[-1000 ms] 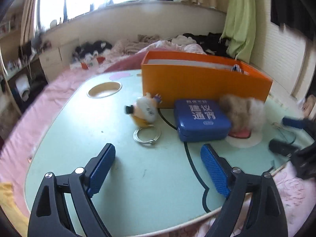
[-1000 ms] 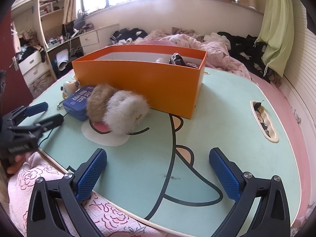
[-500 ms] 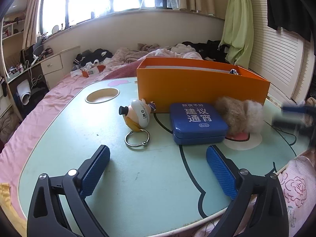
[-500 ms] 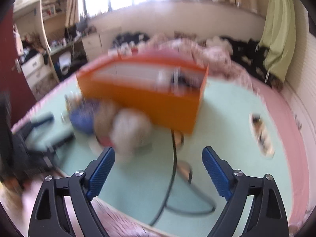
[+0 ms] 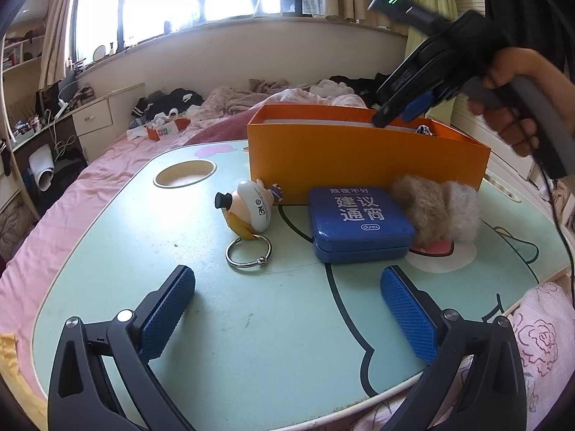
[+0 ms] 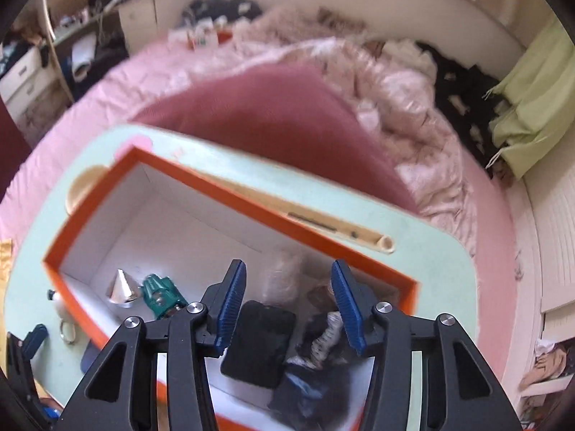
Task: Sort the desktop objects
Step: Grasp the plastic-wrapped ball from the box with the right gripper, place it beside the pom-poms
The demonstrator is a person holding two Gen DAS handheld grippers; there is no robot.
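My left gripper (image 5: 287,287) stands open and empty low over the mint table (image 5: 118,251). Just past it lie a blue tin (image 5: 361,224), a round toy keychain (image 5: 249,212) with its metal ring (image 5: 248,251), and a furry pouch (image 5: 436,212) against the orange box (image 5: 359,158). A hand (image 5: 514,86) holds my right gripper (image 6: 287,273) tilted down over the orange box (image 6: 230,194); its jaws are closing with nothing between them. Below it in the box lie a black flat device (image 6: 260,344), a silver cone (image 6: 122,287), a green toy (image 6: 160,292) and dark cloth (image 6: 323,334).
A round cup recess (image 5: 185,174) sits at the table's far left. A pen slot (image 6: 337,230) runs along the far edge behind the box. The pink bed (image 6: 449,179) with heaped clothes surrounds the table. Flowered pink fabric (image 5: 539,330) borders its near right edge.
My right gripper has swung from the table's near edge up over the orange box, and its jaws have narrowed. The left gripper stayed put while its jaws widened slightly.
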